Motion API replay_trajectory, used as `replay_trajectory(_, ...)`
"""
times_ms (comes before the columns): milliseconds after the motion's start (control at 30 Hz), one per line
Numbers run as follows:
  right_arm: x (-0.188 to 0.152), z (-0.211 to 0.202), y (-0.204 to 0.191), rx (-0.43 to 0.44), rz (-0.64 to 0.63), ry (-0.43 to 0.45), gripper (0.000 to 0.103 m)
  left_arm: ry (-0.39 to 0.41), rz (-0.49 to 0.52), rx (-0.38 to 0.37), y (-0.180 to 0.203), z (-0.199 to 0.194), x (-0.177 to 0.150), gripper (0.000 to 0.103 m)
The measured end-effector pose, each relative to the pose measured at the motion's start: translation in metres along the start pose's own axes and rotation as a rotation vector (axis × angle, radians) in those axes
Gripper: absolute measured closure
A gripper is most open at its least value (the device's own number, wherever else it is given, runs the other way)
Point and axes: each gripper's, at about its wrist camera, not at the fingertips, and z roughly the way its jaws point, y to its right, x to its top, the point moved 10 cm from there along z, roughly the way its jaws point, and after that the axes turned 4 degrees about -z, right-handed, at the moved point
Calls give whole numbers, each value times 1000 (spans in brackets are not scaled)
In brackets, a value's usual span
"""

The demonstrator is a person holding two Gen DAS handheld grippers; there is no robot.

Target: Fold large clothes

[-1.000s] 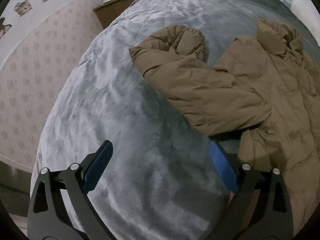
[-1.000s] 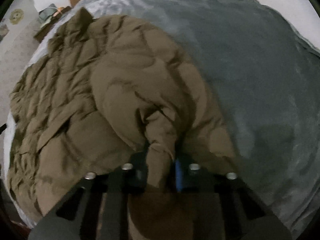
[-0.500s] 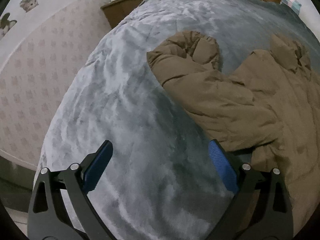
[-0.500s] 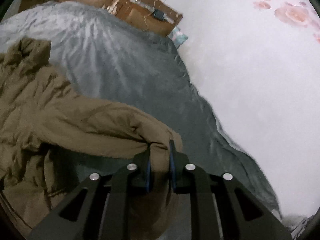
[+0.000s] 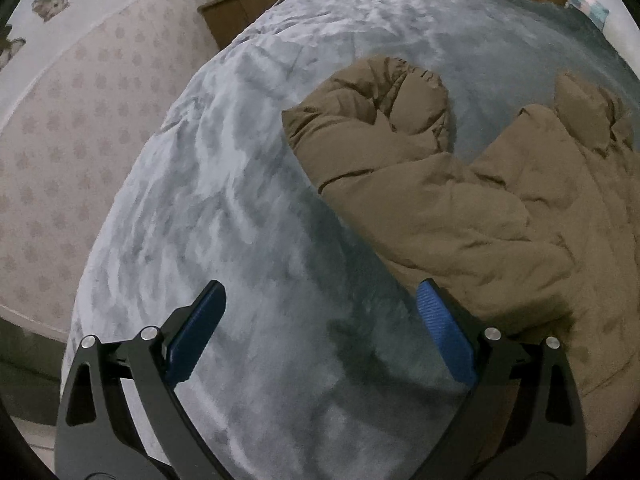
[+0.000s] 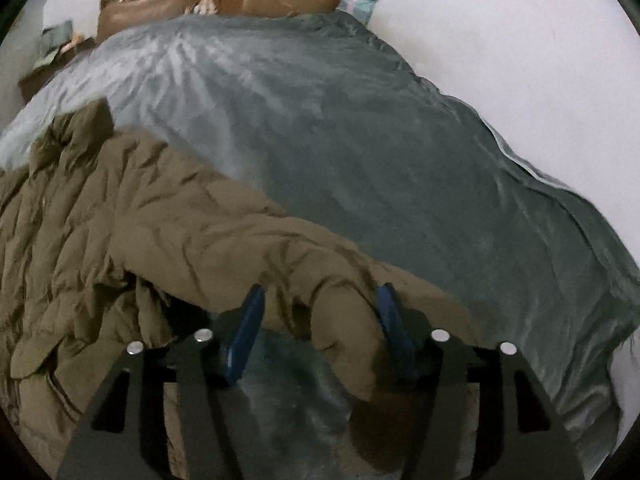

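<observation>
Early in the fold: brown puffer coat (image 5: 472, 208) sprawled on the grey plush blanket (image 5: 224, 208), sleeves unfolded, one sleeve end slack between the just-parted jaws of the right gripper (image 6: 318, 320), left gripper (image 5: 320, 312) wide apart and empty over bare blanket, every fold seemingly still ahead.

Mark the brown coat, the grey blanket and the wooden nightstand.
brown coat (image 5: 460, 216): left wrist view, on the folded sleeve.
grey blanket (image 6: 360, 140): right wrist view, on bare plush.
wooden nightstand (image 5: 236, 16): left wrist view, on its front.
</observation>
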Motion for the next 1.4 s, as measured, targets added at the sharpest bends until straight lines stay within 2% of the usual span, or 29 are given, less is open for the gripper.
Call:
replay_trajectory(67,-7,6,8,-18,-2,-30,34,1,13,10,0,-1,-1,7)
replay_trajectory(133,-14,12,16,-43,-27,-52,33,0,12,3,1,-2,-3,7)
replay_trajectory(233,-36,17,22,-52,-74,-72,25,-3,10,-19,8,-2,-4,7)
replay_trajectory(333,-52,17,29,-42,-67,-83,25,4,29,-30,22,-8,-6,7)
replay_trajectory(433,-56,5,32,-17,-53,-58,24,18,50,-45,37,-18,-6,7)
replay_trajectory(567,-53,-23,42,36,-7,5,14,34,72,-62,57,-29,-3,7)
replay_trajectory(633,-53,-32,53,26,14,17,12,34,75,-80,66,-33,-3,7)
replay_trajectory(867,-95,18,67,10,40,-127,12,56,110,-104,91,-52,-8,7)
replay_trajectory(900,-98,27,72,-9,55,-128,14,60,118,-100,95,-53,-7,7)
replay_trajectory(933,-99,34,77,-18,73,-127,25,61,121,-97,96,-52,-6,7)
replay_trajectory(967,-97,38,81,-20,85,-134,51,61,124,-95,97,-52,-6,7)
replay_trajectory(1033,-84,46,102,-83,98,-135,71,62,126,-87,99,-51,-3,7)
replay_trajectory(1067,-75,43,114,-137,96,-110,76,64,128,-84,98,-51,-2,7)
replay_trajectory(1133,-48,29,156,-300,103,-27,79,71,133,-69,95,-54,-1,7)
replay_trajectory(1167,-36,23,173,-340,122,15,78,73,134,-61,93,-56,-1,7)
replay_trajectory(1200,-31,21,182,-345,139,37,78,73,131,-58,92,-58,-1,7)
replay_trajectory(1267,-26,28,196,-328,184,43,53,67,122,-55,90,-58,-1,7)
replay_trajectory(1367,-47,41,203,-258,296,4,38,57,117,-47,92,-54,-2,7)
replay_trajectory(1400,-54,45,204,-240,324,-8,36,55,120,-45,94,-53,-3,7)
